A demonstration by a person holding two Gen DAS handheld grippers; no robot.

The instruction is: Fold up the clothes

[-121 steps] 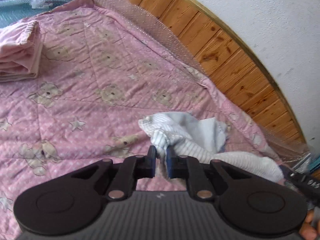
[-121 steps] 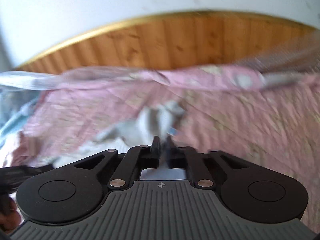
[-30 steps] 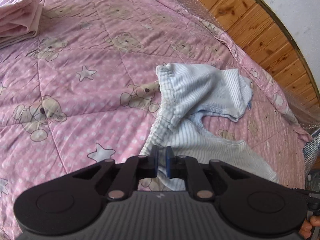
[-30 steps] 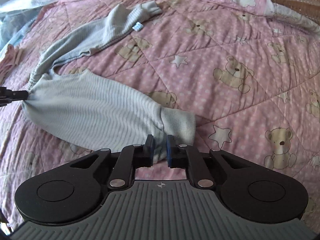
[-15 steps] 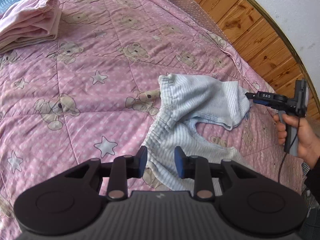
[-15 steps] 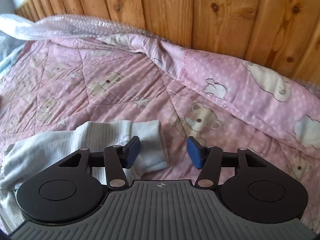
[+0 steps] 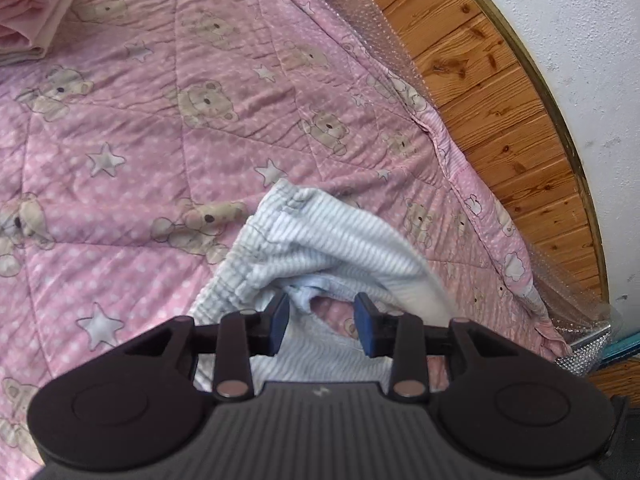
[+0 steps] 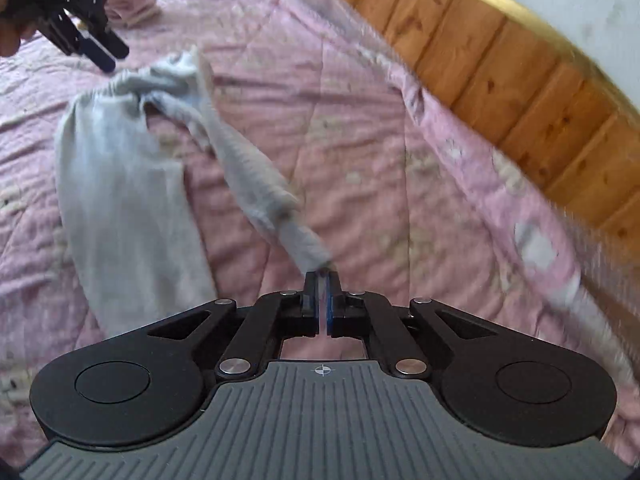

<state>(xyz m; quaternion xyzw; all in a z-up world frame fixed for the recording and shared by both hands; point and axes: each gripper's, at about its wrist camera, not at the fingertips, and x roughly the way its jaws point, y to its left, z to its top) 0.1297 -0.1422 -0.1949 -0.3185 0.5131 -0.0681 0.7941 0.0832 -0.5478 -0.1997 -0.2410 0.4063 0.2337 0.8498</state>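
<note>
Striped baby trousers [image 7: 328, 240] in pale blue and white lie crumpled on a pink quilt [image 7: 160, 140] printed with teddy bears and stars, a little toward five o'clock from the middle of the left wrist view. Their gathered waistband bunches toward nine o'clock and one leg arches off toward four o'clock. The left gripper [image 7: 322, 322] hovers over them with its jaws partly apart and opening; its blue pads [image 7: 279, 322] flank the crotch of the trousers without pressing on the cloth. In the right wrist view the right gripper [image 8: 321, 300] has its jaws pinched together on the cuff end of one trouser leg [image 8: 256, 184], which stretches away toward eleven o'clock to the waistband, while the other leg lies flat on the quilt toward nine o'clock. That view is blurred. The left gripper [image 8: 102, 50] also shows there at eleven o'clock, just beside the waistband. Folded pink clothes [image 7: 28, 20] sit at eleven o'clock in the left view, well apart from the trousers. Wooden panelling [image 7: 500, 120] runs along the quilt's edge from one o'clock round to four, with a white wall [image 7: 580, 40] behind it.
</note>
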